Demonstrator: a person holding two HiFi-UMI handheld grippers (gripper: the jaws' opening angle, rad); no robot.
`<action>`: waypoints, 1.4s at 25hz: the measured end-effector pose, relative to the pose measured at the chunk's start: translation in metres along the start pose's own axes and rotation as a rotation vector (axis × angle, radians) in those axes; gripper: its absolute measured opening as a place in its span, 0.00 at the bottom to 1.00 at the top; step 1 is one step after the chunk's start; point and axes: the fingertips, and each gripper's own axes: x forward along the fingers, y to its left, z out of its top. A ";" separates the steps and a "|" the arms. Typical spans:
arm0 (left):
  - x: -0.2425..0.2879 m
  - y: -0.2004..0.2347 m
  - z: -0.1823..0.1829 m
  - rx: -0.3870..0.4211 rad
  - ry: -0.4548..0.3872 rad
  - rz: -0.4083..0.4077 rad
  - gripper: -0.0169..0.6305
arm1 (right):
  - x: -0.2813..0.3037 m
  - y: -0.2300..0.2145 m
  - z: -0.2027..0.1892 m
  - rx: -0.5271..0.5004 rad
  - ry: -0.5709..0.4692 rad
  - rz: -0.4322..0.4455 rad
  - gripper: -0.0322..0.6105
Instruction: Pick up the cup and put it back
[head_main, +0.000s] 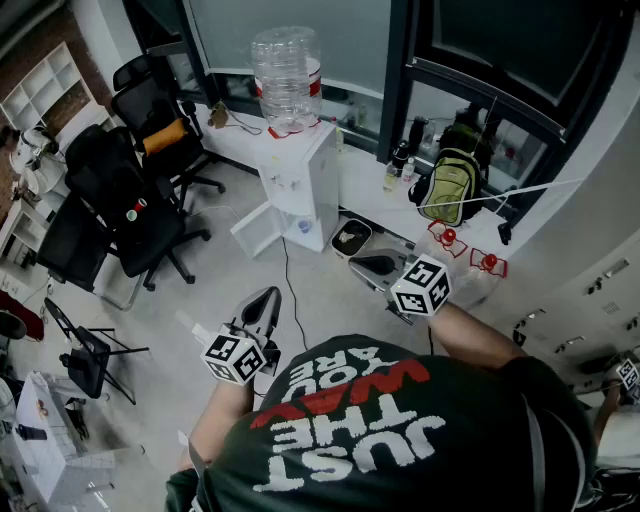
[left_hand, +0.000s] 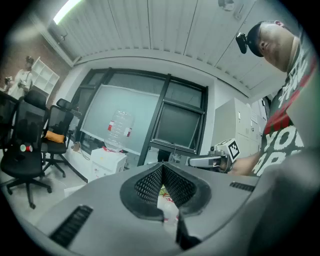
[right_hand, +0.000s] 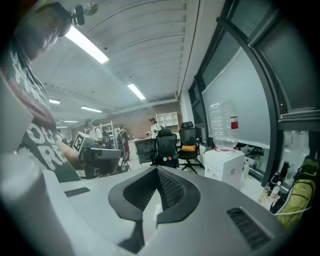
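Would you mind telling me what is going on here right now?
A person stands in an office, holding a tool in each hand. The left tool and the right tool are both shut and empty. A white water dispenser stands on the floor ahead of them. No cup shows in any view, so nothing has been picked up.

White water dispenser, black office chairs, yellow-green backpack

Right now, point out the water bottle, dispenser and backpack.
Bottle (head_main: 288, 72): head view, clear body.
Dispenser (head_main: 300, 180): head view, white front.
Backpack (head_main: 450, 185): head view, green front panel.
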 end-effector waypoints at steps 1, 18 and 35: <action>0.001 -0.001 0.000 0.000 0.000 0.000 0.02 | 0.000 -0.001 0.000 -0.001 0.000 0.001 0.10; 0.032 -0.015 -0.003 0.004 0.009 0.016 0.02 | -0.017 -0.024 -0.001 0.034 -0.011 0.042 0.10; 0.104 -0.054 -0.015 -0.012 0.012 0.093 0.02 | -0.061 -0.095 -0.014 0.028 0.000 0.126 0.10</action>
